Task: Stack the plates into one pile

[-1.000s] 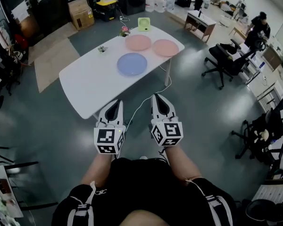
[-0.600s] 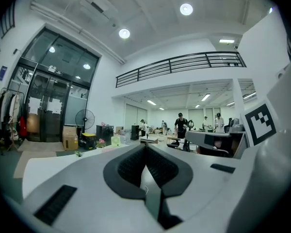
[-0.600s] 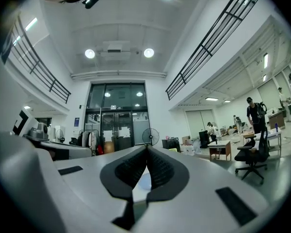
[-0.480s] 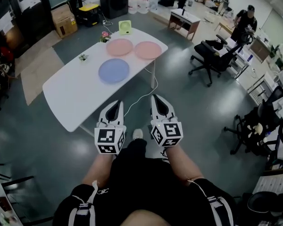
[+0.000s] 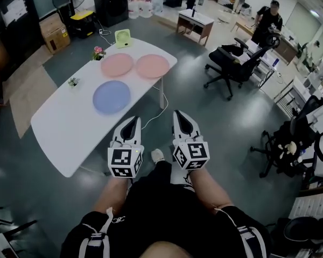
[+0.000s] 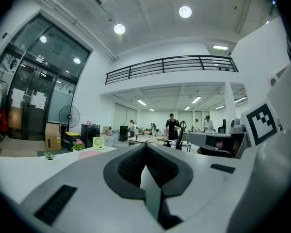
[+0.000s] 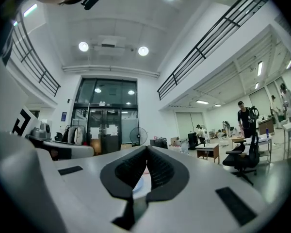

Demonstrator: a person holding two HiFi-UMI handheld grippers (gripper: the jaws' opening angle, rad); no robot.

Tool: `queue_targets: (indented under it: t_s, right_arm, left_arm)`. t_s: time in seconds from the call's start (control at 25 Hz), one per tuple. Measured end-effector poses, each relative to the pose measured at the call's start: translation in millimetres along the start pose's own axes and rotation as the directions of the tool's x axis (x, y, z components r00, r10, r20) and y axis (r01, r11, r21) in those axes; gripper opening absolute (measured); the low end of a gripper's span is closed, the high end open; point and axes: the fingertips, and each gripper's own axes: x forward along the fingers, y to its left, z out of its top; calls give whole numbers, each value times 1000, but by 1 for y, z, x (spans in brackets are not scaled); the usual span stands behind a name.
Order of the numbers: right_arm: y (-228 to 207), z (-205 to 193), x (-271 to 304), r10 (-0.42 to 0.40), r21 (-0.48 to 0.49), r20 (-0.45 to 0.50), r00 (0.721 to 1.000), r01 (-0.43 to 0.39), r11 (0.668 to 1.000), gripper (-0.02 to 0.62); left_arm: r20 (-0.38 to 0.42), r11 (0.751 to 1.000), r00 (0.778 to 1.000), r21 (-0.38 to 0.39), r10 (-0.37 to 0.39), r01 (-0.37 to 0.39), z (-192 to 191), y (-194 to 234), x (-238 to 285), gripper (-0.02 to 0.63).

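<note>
The white desk (image 5: 59, 138) carries a blue plate (image 5: 111, 97) lying flat near its middle. Toward the desk's far end, a pink plate (image 5: 117, 65) and a second pink plate (image 5: 152, 66) lie side by side, each flat on the desk top. Just off the desk's near edge, the left claw (image 5: 132, 120) has its jaws closed together on nothing. Beside it, farther from the desk, the right claw (image 5: 182, 115) is likewise closed and empty.

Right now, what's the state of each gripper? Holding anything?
Left gripper: closed, jaws meet at the tip, holding nothing.
Right gripper: closed, jaws together, holding nothing.
</note>
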Motion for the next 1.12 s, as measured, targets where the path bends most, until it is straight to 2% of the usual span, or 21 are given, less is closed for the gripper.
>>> queue_targets:
  t_s: [0.2,0.36,0.76,0.92,1.12]
  right_arm:
    - [-61,-20,89,27,-1,-42,999,-27,1000,15]
    - [-110,-27,173,51,-6,-77,996,-52,999,15]
    - [-226,-1,387,116,-16,-81,990,-118,993,15]
    - [-240,9,449,154,8,-76,985,-154,988,15]
    - [-223,5,509,241,28,-87,967,-240,970,15]
  left_arm:
    - [-39,999,999,-30,18,-20,-16,26,107,14]
    - [-60,998,998,-56,31,-35,-13,57,201,14]
    - [-68,994,993,-51,94,-97,20,135,420,14]
    - [-57,989,989,-45,137,-140,41,165,463,14]
    - [-80,970,969,-43,235,-239,43,209,471,14]
